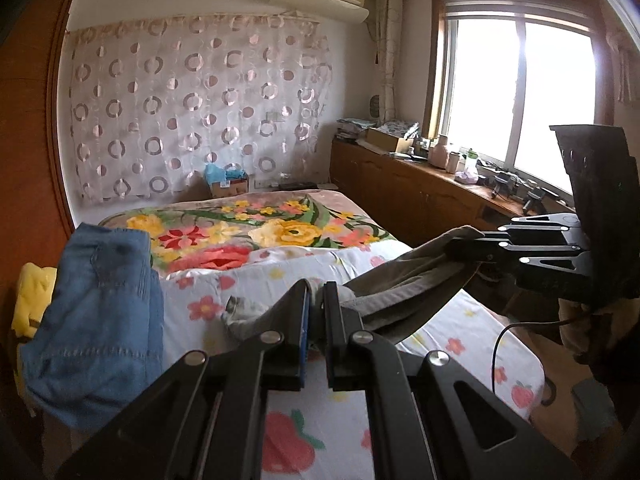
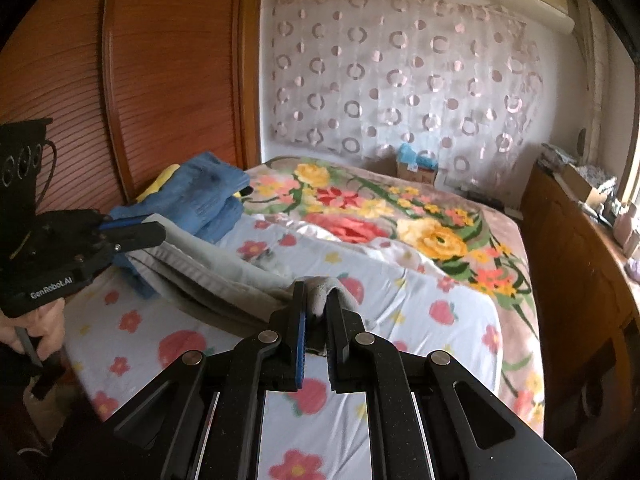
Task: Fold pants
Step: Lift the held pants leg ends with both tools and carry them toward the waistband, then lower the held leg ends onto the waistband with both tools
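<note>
Both tools were clamped down on fabric here. The left gripper (image 1: 316, 312) had its black jaws pressed together on one end of the grey-khaki cotton pants (image 1: 404, 284), and the right gripper (image 2: 318, 304) was pinching the other end the same way, with a little hump of cloth poking up between its pads. From the left camera you could see the right gripper (image 1: 472, 246) off to the side with cloth bunched in its tips, and from the right camera the left gripper (image 2: 154, 232) showed likewise.

My guess is that holding two ends at once was meant to keep the pants (image 2: 224, 276) stretched into a band so they'd lay down straight for a fold. They hung between the two tools just over the near part of the white strawberry-and-flower print bedsheet (image 2: 420, 304), sagging a bit in the middle, creased lengthwise, looking already doubled over.

Further out, a blue denim garment (image 1: 100, 320) sat piled at the sheet's edge, well clear.
</note>
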Demonstrator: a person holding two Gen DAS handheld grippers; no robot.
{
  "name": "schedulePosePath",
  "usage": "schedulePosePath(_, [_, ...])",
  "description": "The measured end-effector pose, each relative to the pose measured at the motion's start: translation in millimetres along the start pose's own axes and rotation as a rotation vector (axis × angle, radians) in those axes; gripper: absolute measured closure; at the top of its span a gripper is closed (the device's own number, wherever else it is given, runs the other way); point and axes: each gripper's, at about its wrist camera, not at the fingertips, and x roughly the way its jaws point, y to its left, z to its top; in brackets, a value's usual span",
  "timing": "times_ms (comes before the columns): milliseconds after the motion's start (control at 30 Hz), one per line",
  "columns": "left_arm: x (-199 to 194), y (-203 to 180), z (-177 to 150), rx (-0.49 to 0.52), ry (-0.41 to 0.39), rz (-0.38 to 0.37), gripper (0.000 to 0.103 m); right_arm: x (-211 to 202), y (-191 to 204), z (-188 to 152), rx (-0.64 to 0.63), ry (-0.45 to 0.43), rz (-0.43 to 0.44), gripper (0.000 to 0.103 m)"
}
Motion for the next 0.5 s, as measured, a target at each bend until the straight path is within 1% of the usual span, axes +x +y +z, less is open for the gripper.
schedulePosePath(167, [-14.9, -11.1, -21.3, 0.009, 0.021, -0.010, 0.100, -16.1, 19.3, -20.4, 0.004, 0.022, -0.013, 0.098])
schedulePosePath(367, [-35.1, -22.1, -53.5, -0.003, 0.056, -0.023, 0.100, -24.6, 32.3, -50.5, 0.044, 0.055, 0.015, 0.098])
schedulePosePath(500, [-36.9, -26.0, -73.0, -0.011, 0.084, -0.024, 0.100, -25.1, 40.2, -73.3, 0.066, 0.066, 0.035, 0.098])
